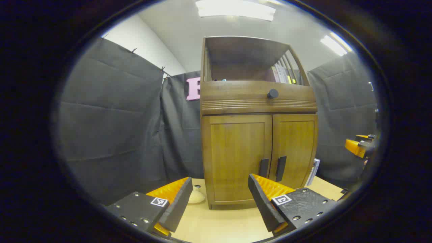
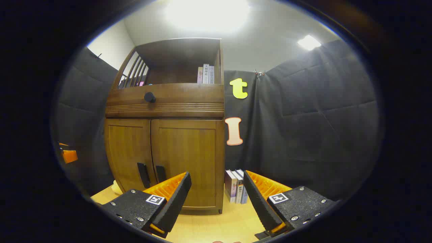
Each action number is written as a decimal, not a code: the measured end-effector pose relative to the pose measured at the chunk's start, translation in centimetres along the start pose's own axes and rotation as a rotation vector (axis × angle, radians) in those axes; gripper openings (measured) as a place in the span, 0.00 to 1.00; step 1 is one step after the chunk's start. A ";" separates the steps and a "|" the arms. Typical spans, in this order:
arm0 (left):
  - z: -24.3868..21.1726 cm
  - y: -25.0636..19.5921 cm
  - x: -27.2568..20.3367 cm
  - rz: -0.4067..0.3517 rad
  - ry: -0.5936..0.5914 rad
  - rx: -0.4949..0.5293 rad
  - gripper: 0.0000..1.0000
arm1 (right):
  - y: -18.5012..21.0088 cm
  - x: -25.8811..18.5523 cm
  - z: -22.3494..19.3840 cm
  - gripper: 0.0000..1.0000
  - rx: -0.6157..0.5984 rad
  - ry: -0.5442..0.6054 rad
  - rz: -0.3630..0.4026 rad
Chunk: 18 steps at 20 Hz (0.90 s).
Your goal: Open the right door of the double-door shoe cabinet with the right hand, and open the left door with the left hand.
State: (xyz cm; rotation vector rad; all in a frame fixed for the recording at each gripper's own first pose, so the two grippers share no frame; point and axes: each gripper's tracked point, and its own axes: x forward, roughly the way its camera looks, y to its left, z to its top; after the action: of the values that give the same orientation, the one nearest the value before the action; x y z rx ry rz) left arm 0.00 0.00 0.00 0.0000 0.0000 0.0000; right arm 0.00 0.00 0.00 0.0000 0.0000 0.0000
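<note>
Left gripper view looks at the brown wooden double-door shoe cabinet (image 1: pixel 258 135) standing on the pale wooden tabletop (image 1: pixel 222 224), both doors closed. The left gripper (image 1: pixel 220 199) hovers short of the cabinet, its fingers spread wide and holding nothing. At the right edge, a bit of the right gripper (image 1: pixel 359 146) pokes in, too cut off to read there. The left door (image 1: pixel 236 158) and right door (image 1: pixel 294 152) each carry a dark vertical handle beside the centre seam. A small cream object (image 1: pixel 196 196) sits by the cabinet's left foot, half hidden behind a finger and hard to identify. Books (image 1: pixel 283 73) in the open top shelf are partly screened by slats; another book (image 1: pixel 314 171) peeks from behind the right side.

Right gripper view shows that gripper's own fingers also wide apart and empty, with a row of upright books (image 2: pixel 236 189) between them and the cabinet's side. A round dark knob (image 2: pixel 150 97) sits on the drawer front above the doors.
</note>
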 end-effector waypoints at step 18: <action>-3.9 -2.1 -2.4 -0.074 0.033 -0.077 1.00 | 0.0 -3.7 -2.5 0.94 0.012 0.066 -0.017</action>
State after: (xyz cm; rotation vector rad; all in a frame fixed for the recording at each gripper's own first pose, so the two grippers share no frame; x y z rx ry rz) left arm -2.43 -2.09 -3.88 -0.0770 0.0330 -0.0745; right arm -3.74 0.02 -2.50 0.0117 0.0660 -0.0171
